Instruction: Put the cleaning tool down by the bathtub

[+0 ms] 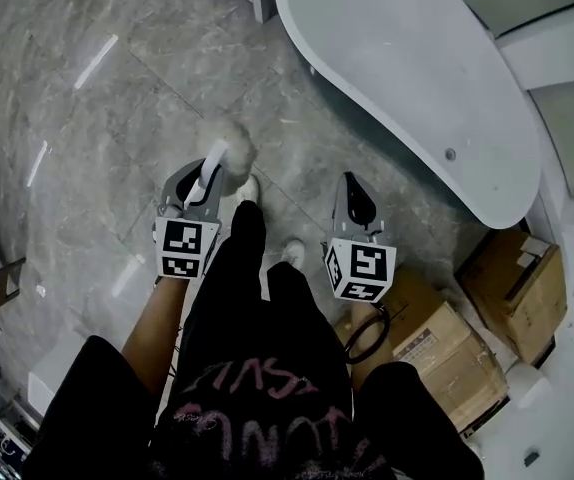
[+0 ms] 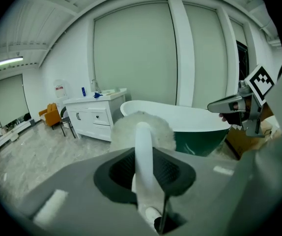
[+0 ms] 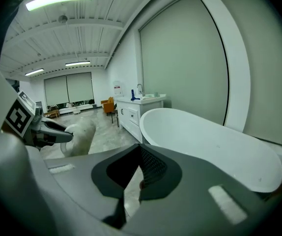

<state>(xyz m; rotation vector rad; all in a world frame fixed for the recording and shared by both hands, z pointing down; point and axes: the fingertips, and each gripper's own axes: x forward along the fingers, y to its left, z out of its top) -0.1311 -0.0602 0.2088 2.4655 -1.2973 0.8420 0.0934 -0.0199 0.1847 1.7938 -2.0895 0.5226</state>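
We're pinching the duster (image 1: 231, 148) by its white handle w/ the left gripper (image 1: 203, 176), holding it above the floor (image 1: 77, 168) just left of the bathtub (image 1: 417, 78), fluffy head pointing fwd, while the right gripper (image 1: 353, 190) is hovering nearer that bathtub, jaws pressed together, empty.

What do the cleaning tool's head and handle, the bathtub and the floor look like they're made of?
Cleaning tool head: soft white fibres, perhaps microfibre or wool; fuzzy outline. Its handle: smooth white tube, likely plastic. Bathtub: glossy white shell, acrylic or ceramic, cannot tell which. Floor: polished grey veined slabs with light reflections, marble or marble-look tile.
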